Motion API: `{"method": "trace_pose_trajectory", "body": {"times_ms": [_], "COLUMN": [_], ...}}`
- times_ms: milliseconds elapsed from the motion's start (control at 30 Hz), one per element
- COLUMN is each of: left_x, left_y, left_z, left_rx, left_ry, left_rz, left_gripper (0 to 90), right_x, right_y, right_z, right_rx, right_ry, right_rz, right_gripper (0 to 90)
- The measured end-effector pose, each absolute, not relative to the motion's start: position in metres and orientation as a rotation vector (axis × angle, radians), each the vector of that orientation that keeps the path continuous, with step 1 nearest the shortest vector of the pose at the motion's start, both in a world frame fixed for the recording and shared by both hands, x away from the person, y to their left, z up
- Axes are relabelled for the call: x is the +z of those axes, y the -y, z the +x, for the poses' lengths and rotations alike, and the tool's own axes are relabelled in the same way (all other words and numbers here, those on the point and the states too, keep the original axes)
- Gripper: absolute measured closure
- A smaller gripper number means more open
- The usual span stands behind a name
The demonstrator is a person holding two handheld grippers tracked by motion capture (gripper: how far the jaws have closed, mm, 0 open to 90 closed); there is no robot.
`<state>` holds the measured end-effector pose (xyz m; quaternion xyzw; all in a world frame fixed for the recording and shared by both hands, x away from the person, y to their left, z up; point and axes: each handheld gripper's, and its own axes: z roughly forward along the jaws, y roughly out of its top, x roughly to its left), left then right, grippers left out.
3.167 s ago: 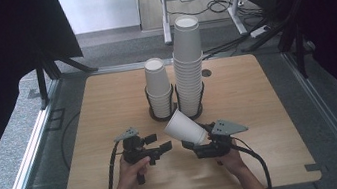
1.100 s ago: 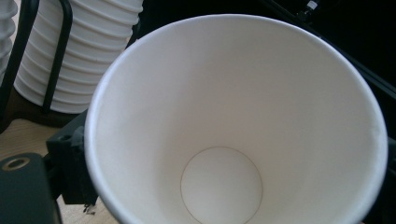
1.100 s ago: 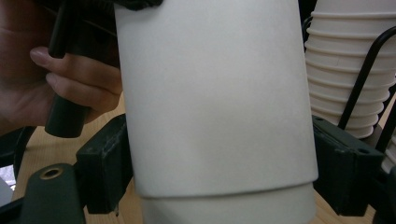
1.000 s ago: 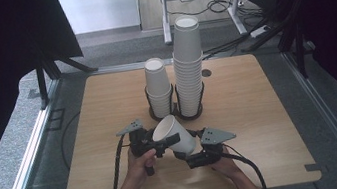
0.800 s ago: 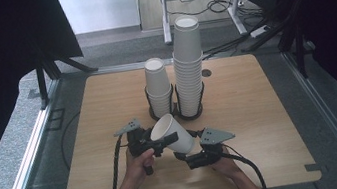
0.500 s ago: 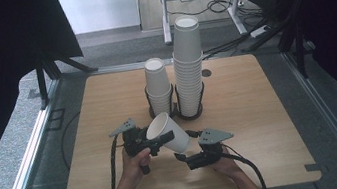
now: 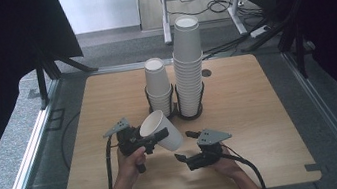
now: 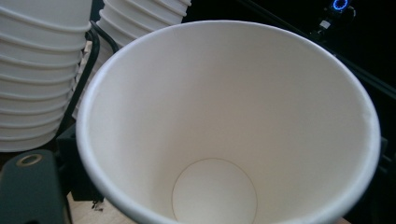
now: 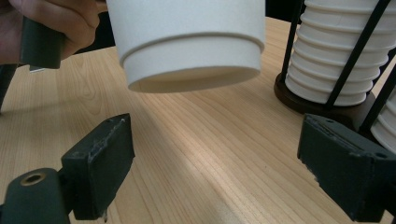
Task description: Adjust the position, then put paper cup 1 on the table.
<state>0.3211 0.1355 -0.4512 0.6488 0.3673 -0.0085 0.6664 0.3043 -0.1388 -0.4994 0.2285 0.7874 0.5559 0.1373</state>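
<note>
A single white paper cup is tilted above the table, mouth toward the left. My left gripper is shut on it. In the left gripper view I look straight into the cup, down to its round bottom. My right gripper is open just right of and below the cup, clear of it. In the right gripper view the cup's base hangs above and ahead of the open right gripper, whose pads have bare wood between them.
Two stacks of white cups stand in black wire holders at the table's middle back: a short stack and a taller one. One stack is close on the right in the right gripper view. A hand holds the left gripper's handle.
The cup went from lying between both grippers to being held by the left one, which lifted it slightly left. The right gripper came off it and drew back toward the table's front.
</note>
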Motion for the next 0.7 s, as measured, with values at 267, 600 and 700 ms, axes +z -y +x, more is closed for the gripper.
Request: {"method": "trace_pose_trajectory", "body": {"times_ms": [267, 600, 700], "left_x": [-0.449, -0.440, -0.439], "left_y": [-0.142, -0.153, -0.156], "left_z": [0.320, 0.316, 0.315], "left_rx": [0.034, 0.137, 0.164], "left_ry": [-0.841, -0.866, -0.878], "left_rz": [1.480, 1.500, 1.509], "left_gripper": [13.4, 13.3, 13.3], "right_x": [-0.499, -0.501, -0.501], "right_y": [0.141, 0.143, 0.143], "right_z": [0.306, 0.306, 0.306], "right_rx": [1.594, 1.572, 1.568], "right_ry": [-2.274, -2.277, -2.275], "right_rz": [0.670, 0.674, 0.673], "right_gripper": [11.0, 11.1, 11.1]}}
